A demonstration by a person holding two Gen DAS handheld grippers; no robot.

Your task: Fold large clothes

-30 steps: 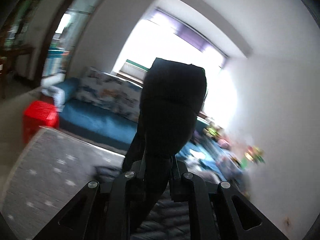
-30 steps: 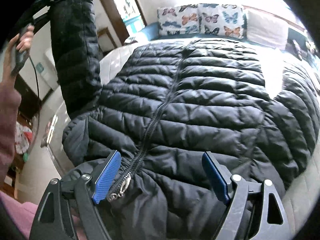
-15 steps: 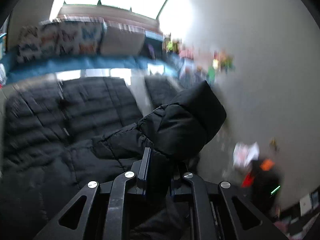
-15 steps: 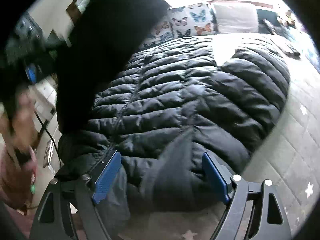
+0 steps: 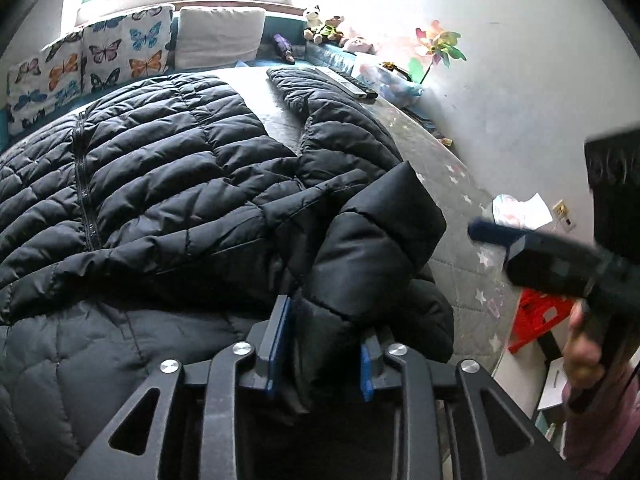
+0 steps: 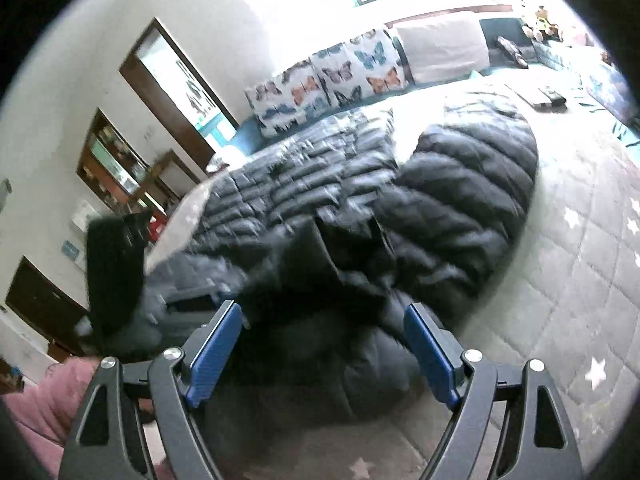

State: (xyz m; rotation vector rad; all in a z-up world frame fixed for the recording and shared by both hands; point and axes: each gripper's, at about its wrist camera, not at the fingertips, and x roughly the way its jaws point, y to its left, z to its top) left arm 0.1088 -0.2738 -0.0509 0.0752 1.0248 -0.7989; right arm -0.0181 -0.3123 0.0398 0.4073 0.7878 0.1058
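A large black quilted puffer jacket (image 5: pixel 160 168) lies spread on a grey star-patterned bed cover (image 5: pixel 452 184), zipper up. My left gripper (image 5: pixel 322 344) is shut on the jacket's sleeve cuff (image 5: pixel 380 240), held folded across the jacket body. My right gripper (image 6: pixel 324 344) is open and empty, low over the jacket's near edge (image 6: pixel 360 264); it also shows in the left wrist view (image 5: pixel 536 252) to the right, held by a hand. The jacket's other sleeve (image 5: pixel 336 120) lies along the right side.
Butterfly-print cushions (image 5: pixel 92 60) and a white pillow (image 5: pixel 220 36) line the far side under a bright window. Remote controls (image 5: pixel 348 84), toys and a pinwheel (image 5: pixel 436 48) sit by the right wall. A red stool (image 5: pixel 536 320) stands beside the bed.
My left gripper swung the sleeve down from the air and across onto the jacket body. My right gripper let the jacket's hem drop away and drew to the right, staying open.
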